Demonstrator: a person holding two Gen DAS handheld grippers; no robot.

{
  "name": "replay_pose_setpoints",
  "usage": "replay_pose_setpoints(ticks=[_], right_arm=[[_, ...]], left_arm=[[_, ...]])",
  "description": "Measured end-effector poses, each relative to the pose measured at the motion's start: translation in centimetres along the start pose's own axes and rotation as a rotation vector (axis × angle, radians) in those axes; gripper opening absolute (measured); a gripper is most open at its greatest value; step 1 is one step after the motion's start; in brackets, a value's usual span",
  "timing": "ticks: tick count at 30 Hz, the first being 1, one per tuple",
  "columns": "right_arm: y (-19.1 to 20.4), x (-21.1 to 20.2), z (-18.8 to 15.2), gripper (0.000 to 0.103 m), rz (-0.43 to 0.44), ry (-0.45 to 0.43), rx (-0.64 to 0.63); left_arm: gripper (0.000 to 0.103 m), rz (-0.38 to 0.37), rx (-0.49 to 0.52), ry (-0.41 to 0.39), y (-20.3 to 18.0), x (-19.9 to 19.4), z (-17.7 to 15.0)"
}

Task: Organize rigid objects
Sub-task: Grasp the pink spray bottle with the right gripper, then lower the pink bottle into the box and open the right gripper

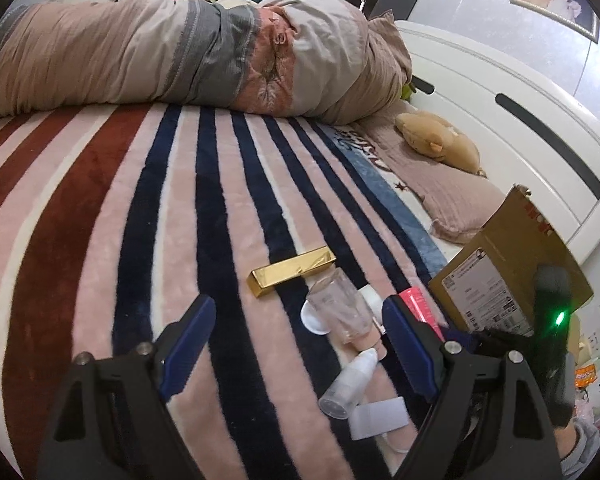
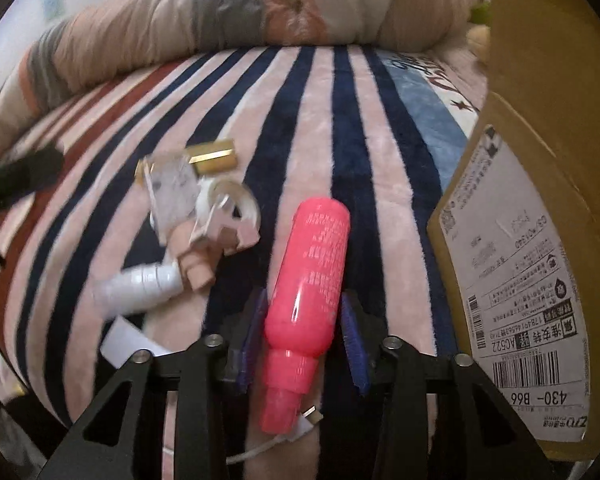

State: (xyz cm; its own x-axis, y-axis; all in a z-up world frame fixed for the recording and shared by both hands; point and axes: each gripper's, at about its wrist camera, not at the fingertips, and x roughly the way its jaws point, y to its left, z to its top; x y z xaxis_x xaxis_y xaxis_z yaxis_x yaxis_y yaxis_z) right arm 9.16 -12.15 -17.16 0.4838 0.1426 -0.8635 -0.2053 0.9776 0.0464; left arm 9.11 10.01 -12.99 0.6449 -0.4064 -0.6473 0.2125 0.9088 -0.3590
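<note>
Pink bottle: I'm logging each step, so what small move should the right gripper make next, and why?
Probably lift the pink bottle and swing it right toward the cardboard box: the right gripper looks shut on it, and the box stands just beside.

Pink bottle [image 2: 312,280] laid flat on striped blanket, cap toward cam, w/ gold bar box [image 1: 293,271], clear bottle [image 1: 340,308] & white spray btl [image 1: 350,380] tipped over nearby.

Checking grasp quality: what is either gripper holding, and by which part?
The right gripper grips the pink bottle around its lower body, near the shoulder. The left gripper is open, holding nothing.
</note>
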Motion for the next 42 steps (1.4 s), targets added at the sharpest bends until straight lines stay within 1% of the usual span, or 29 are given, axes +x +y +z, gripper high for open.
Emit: replay_pose_setpoints(ticks=[1,2,3,4,5,6,9,11,13,17,19,21,22,23,24,25,27,28,30,34,35,38,42], right_arm=[[-0.3,0.0,0.3,0.049,0.027,-0.005,0.026],[-0.6,0.2,0.6,0.049,0.050,-0.005,0.053],[-0.8,0.6,0.9,0.049,0.051,0.006,0.072],[-0.9,1.0,1.1,0.046,0.037,0.015,0.080],[-1.0,1.1,1.2,0.032,0.025,0.011,0.079],[-1.0,1.1,1.2,0.028,0.015,0.005,0.070],[-0.3,0.0,0.9,0.027,0.017,-0.033,0.025],[0.4,-1.2,0.8,0.027,0.033,-0.068,-0.019],[1.2,-2.5,1.0,0.027,0.067,-0.109,-0.071],[3.1,-6.0,1.2,0.027,0.190,-0.191,-0.168],[3.6,-8.0,1.3,0.027,0.242,-0.242,-0.212],[3.9,-10.3,1.4,0.027,0.295,-0.294,-0.247],[3.7,-11.3,1.2,0.026,0.313,-0.320,-0.263],[3.6,-12.4,1.2,0.026,0.329,-0.350,-0.276],[3.0,-13.7,1.1,0.026,0.343,-0.381,-0.281],[2.7,-14.7,1.0,0.026,0.354,-0.403,-0.278],[0.9,-17.0,0.9,0.026,0.376,-0.464,-0.260],[0.3,-17.5,1.0,0.026,0.381,-0.483,-0.252],[-1.8,-20.0,0.3,0.026,0.393,-0.544,-0.222],[-6.4,-22.6,-0.1,0.026,0.385,-0.610,-0.168],[-7.8,-23.0,-0.3,0.026,0.385,-0.616,-0.150],[-11.3,-23.4,-0.7,0.026,0.354,-0.612,-0.113],[-15.7,-22.3,-1.4,0.026,0.326,-0.568,-0.052]], left_arm=[[0.083,0.003,0.001,0.005,0.0,0.1,0.0],[0.083,-0.003,-0.003,0.012,0.2,0.2,-0.1],[0.083,-0.015,-0.007,0.016,0.3,0.3,-0.1],[0.083,-0.031,-0.013,0.020,0.4,0.3,-0.1],[0.083,-0.046,-0.021,0.025,0.5,0.4,0.0],[0.083,-0.058,-0.026,0.027,0.6,0.4,0.1],[0.083,-0.101,-0.034,0.031,0.6,0.5,0.1],[0.083,-0.149,-0.039,0.034,0.3,0.4,0.2],[0.083,-0.202,-0.034,0.026,-0.3,0.0,0.5],[0.083,-0.337,0.014,-0.014,-2.8,-1.8,1.2],[0.078,-0.383,0.044,-0.034,-4.5,-3.1,1.8],[0.072,-0.404,0.086,-0.067,-6.9,-4.6,2.5],[0.070,-0.397,0.098,-0.081,-8.0,-5.3,2.8],[0.065,-0.389,0.110,-0.089,-9.0,-5.8,3.1],[0.058,-0.385,0.129,-0.099,-10.2,-6.3,3.4],[0.053,-0.385,0.155,-0.111,-11.6,-7.0,3.8],[0.030,-0.374,0.223,-0.133,-14.8,-8.0,4.6],[0.028,-0.362,0.262,-0.144,-16.9,-8.4,5.0],[0.028,-0.352,0.303,-0.153,-19.8,-8.8,5.5],[0.028,-0.361,0.379,-0.139,-25.7,-8.2,6.6],[0.028,-0.363,0.402,-0.126,-27.5,-7.5,6.7],[0.028,-0.366,0.441,-0.084,-31.0,-5.3,6.8],[0.028,-0.354,0.474,-0.012,-34.5,-1.5,6.4]])
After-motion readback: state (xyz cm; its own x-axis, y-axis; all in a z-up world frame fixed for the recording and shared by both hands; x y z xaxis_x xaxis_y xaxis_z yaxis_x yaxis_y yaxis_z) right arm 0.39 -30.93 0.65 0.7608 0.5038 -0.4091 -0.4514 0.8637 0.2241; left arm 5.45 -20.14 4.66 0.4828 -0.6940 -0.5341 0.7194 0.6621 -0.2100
